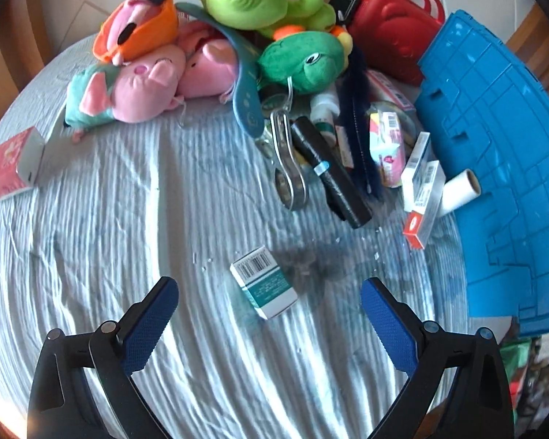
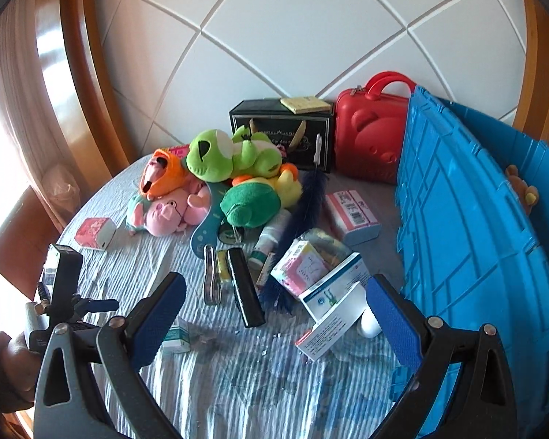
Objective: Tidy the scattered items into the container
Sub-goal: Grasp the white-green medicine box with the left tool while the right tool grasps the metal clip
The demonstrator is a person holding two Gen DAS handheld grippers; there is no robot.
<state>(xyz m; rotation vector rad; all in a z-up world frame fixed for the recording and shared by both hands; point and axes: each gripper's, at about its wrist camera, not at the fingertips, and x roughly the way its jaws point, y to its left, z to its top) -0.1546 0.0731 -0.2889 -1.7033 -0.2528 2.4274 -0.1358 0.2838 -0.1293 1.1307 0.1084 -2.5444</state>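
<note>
While both tools hang over the striped cloth (image 1: 91,256), the scene reads so:

Left gripper (image 1: 269,292): fingers spread wide, nothing between them; a small green-and-white box (image 1: 263,287) lies on the cloth just ahead, between the tips.

Right gripper (image 2: 276,305): fingers wide apart, empty, above the clutter.

Container: blue crate (image 2: 475,237), at the right edge of the table, a brown plush toy (image 2: 523,190) inside.

Scattered items: plush toys (image 1: 238,36) heaped at the far side; black roll (image 1: 329,172), metal tongs (image 1: 287,157), feather (image 2: 303,216) and boxes (image 1: 421,197) near the crate.

Red case (image 2: 369,135): upright at the wall, beside the crate.
</note>
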